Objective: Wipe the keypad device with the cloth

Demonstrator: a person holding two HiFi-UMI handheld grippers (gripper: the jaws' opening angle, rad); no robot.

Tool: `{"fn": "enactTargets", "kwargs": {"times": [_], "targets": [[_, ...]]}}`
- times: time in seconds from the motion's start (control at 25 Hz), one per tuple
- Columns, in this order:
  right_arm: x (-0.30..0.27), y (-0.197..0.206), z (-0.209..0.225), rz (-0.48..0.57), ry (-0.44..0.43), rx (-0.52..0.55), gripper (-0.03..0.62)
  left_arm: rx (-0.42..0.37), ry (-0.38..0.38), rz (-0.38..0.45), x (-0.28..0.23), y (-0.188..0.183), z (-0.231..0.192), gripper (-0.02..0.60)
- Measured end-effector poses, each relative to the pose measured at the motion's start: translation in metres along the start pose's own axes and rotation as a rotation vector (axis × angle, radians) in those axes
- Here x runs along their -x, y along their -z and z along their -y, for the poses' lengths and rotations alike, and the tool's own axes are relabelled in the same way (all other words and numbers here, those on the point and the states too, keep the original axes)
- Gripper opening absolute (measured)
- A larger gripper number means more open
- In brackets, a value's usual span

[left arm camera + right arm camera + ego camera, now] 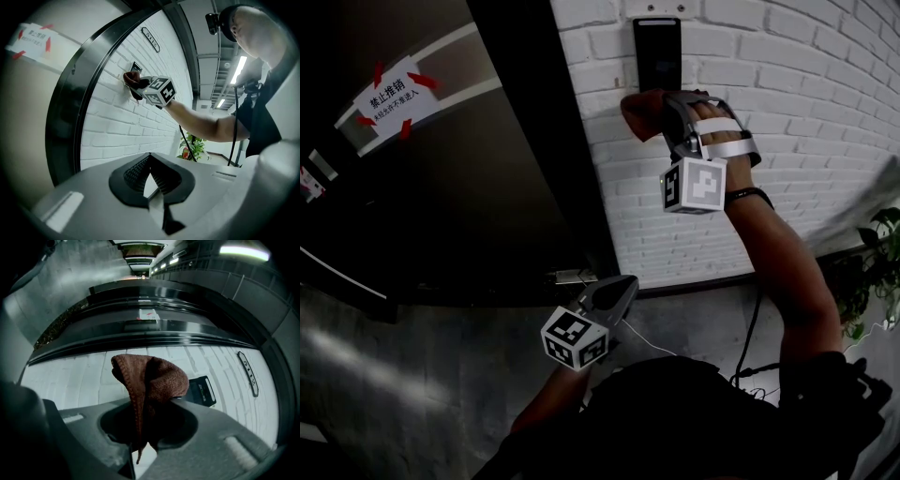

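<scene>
A white brick wall [787, 94] is seen beside a dark door [469, 187], with a grey floor [394, 375] below. The keypad device [657, 52] is mounted high on that wall, a dark upright panel, and everything else is best placed against it.

Just under the device's lower edge, the brown cloth [642, 112] is held up by the right gripper [140, 425]. Its jaws are clamped on the lower part of the cloth, so that a bunched fold stands out past the tips; a soft pad is thus offered to the panel and not the hard jaws. In the right gripper view the device [202, 391] appears just beside the fold. Whether the cloth touches the panel cannot be settled, the head view being dim there; it is judged to be at or near the bottom edge, with most of the face not yet covered.

The left gripper [619, 291] is kept well below the device, down near the body, jaws together on nothing. It is judged to be held clear because the wall-fixed device needs no steadying.
</scene>
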State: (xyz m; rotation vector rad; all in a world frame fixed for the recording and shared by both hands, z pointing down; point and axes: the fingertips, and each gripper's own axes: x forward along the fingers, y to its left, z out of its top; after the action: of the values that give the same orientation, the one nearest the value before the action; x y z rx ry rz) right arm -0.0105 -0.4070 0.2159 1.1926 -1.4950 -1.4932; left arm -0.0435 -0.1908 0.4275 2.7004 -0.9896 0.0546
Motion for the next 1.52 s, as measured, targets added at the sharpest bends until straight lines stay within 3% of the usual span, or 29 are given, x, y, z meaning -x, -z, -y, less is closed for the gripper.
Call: {"fn": "enactTargets", "kwargs": {"times": [0.44, 0.6, 0.96, 1.52], "targets": [[-0.009, 0.007, -0.04, -0.053, -0.135, 0.061, 0.067, -0.005, 0.009, -0.002, 0.005, 0.001, 0.004, 0.017], [-0.001, 0.001, -0.03, -0.059, -0.134, 0.082, 0.067, -0.006, 0.005, 0.002, 0.008, 0.001, 0.002, 0.017], [0.003, -0.015, 0.051, -0.044, 0.008, 0.205, 0.067, -0.001, 0.001, 0.011, 0.009, 0.001, -0.001, 0.017], [-0.014, -0.014, 0.181, -0.083, 0.261, 0.188, 0.067, 0.018, -0.016, 0.013, 0.008, 0.004, -0.005, 0.017]]}}
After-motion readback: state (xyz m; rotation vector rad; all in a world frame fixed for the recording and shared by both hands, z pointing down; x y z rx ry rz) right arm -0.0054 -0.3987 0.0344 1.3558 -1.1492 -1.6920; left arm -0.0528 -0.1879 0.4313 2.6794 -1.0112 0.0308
